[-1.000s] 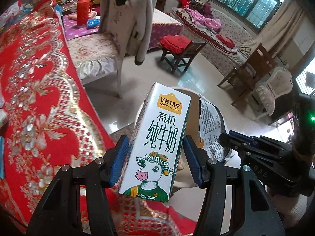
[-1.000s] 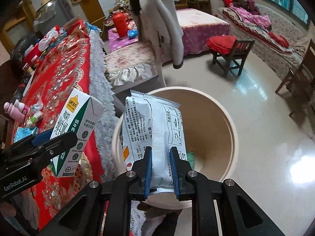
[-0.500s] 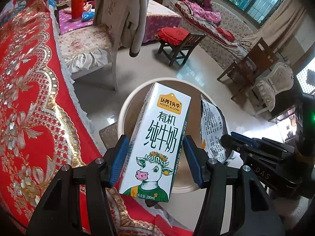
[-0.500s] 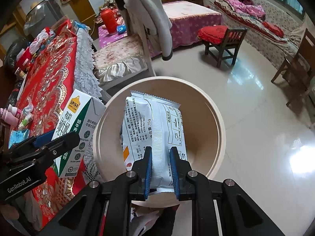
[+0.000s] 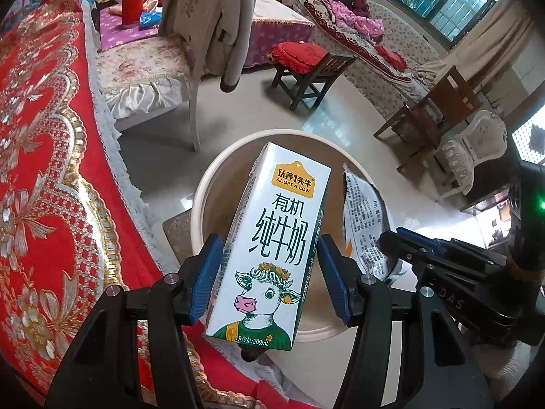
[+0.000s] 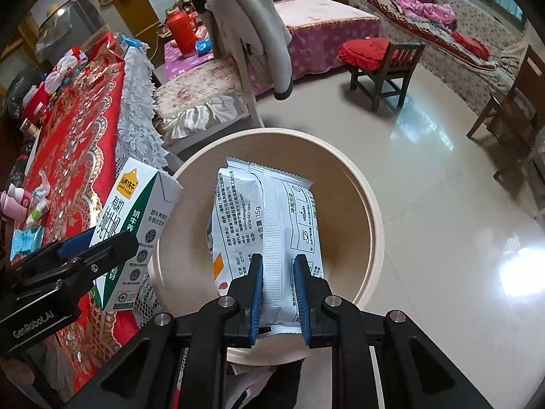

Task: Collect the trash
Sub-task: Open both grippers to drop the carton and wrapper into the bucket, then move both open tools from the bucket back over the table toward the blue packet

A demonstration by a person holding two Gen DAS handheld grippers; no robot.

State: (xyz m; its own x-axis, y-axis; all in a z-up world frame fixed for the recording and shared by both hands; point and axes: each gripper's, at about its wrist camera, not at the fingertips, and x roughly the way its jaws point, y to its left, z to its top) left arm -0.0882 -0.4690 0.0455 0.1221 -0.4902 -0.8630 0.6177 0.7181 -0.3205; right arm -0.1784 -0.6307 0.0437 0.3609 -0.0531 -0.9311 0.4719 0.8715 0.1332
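Jaws of the left gripper [image 5: 269,272] clamp a milk carton [image 5: 272,238] and the right gripper [image 6: 277,286] pinches a snack wrapper [image 6: 265,225], both held over the bin [image 6: 371,211], so next probably comes letting go

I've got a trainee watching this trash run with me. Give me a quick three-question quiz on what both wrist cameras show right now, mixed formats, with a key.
1. Multiple choice: what does the left gripper hold?
A. a red thermos
B. a milk carton
C. a pink bottle

2. True or false: the snack wrapper in the right gripper already lies loose on the bottom of the beige bin.

3. Fill in: seen from the right wrist, the milk carton is on the ____ side of the wrapper.

Key
1. B, the white carton with a cow is clamped between the blue fingers.
2. False, it is upright, pinched in the fingers above the bin opening.
3. Left.
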